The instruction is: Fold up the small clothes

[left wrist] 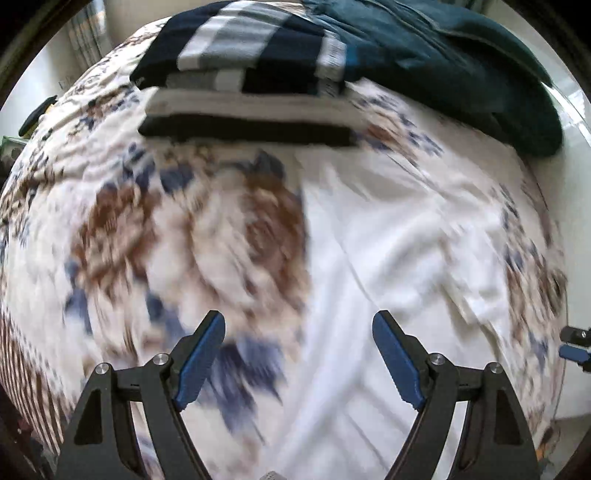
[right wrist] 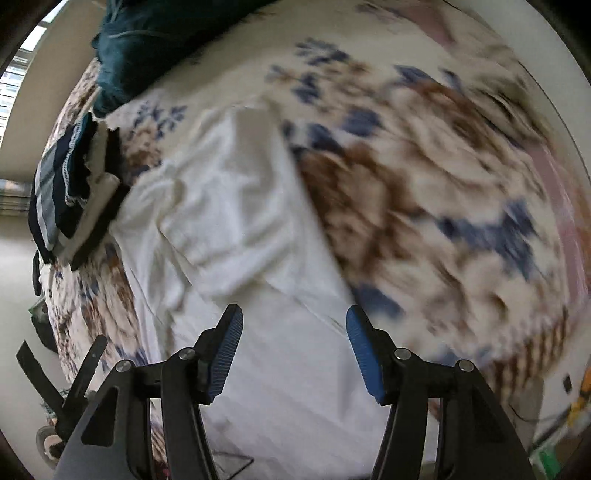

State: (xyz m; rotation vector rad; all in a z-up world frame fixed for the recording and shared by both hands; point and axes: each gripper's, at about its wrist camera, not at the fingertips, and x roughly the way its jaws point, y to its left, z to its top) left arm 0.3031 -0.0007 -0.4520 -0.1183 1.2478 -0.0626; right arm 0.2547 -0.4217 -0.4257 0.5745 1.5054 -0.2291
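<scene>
**A patterned bed in a daylit room**

A bed fills both views, covered by a cream bedspread (left wrist: 155, 236) printed with brown and blue floral motifs, blurred by motion. Beyond the bedspread's far edge rises a plain pale wall (right wrist: 48, 122). To the left of that wall, a bright window (right wrist: 13, 81) lets daylight in. A plaid curtain (left wrist: 86, 33) hangs above the bedspread's far left corner.

Left gripper (left wrist: 298, 354): jaws spread wide, holding nothing.
Right gripper (right wrist: 294, 350): jaws spread wide, holding nothing.
</scene>
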